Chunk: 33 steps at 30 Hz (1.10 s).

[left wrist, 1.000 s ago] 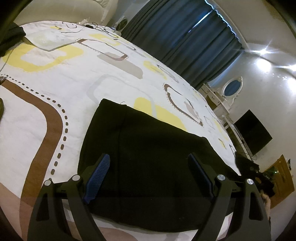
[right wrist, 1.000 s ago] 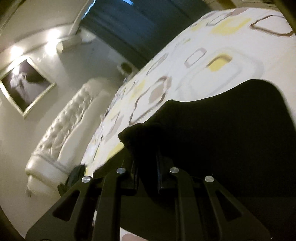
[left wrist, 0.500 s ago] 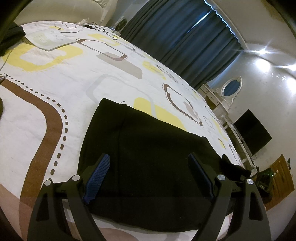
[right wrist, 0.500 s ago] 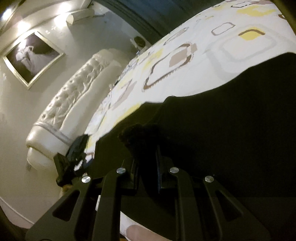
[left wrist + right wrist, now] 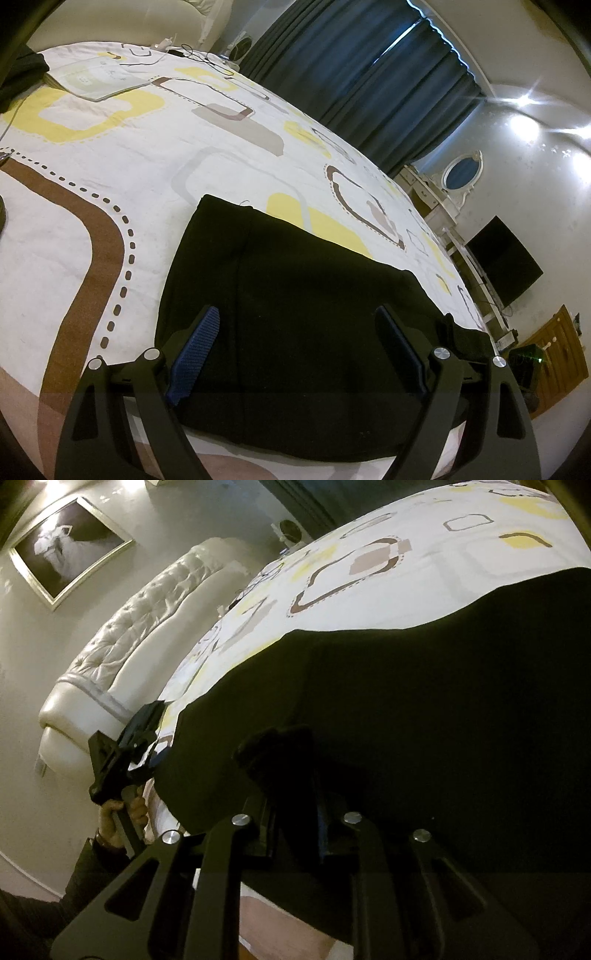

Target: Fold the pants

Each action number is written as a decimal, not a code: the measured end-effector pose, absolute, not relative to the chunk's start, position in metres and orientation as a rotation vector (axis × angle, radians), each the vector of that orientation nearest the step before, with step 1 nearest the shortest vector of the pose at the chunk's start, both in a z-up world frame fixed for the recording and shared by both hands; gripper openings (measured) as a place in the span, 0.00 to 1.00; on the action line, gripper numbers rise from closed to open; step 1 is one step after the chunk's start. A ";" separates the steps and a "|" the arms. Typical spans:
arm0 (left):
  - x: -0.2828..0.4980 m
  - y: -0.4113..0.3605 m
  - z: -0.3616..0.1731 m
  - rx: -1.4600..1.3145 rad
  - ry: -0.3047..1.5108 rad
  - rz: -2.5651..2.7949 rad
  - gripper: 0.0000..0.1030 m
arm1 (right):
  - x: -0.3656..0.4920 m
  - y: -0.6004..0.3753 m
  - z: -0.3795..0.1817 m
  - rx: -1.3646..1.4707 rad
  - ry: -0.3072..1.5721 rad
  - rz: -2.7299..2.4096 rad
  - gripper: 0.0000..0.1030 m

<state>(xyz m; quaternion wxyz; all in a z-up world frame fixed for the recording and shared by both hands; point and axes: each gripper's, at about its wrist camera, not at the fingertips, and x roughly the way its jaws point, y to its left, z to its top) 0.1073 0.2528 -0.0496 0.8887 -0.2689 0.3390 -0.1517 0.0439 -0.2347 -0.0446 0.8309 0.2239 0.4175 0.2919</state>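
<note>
Black pants [image 5: 303, 306] lie folded into a flat block on the patterned bedspread [image 5: 110, 155] near its front edge. My left gripper [image 5: 299, 332] is open and empty, its blue-padded fingers spread just above the near part of the pants. My right gripper [image 5: 291, 771] is shut on a bunched fold of the pants [image 5: 424, 701] and holds it a little above the flat cloth. The left gripper also shows in the right wrist view [image 5: 122, 753], held by a hand at the left end of the pants.
A white tufted headboard [image 5: 122, 650] and a framed picture [image 5: 66, 546] stand beyond the bed. Dark blue curtains [image 5: 362, 81], a dresser with an oval mirror [image 5: 461, 173] and a black TV [image 5: 506, 262] stand on the far side. A pillow [image 5: 99, 77] and cables lie at the bed's far end.
My right gripper has carried its pinched fold leftward across the pants, bringing the left gripper and hand into its view. The left gripper has stayed still and open.
</note>
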 end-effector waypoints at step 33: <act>0.107 0.252 -0.049 -0.468 0.734 -0.279 0.83 | -0.009 -0.160 -0.017 0.045 0.897 0.664 0.67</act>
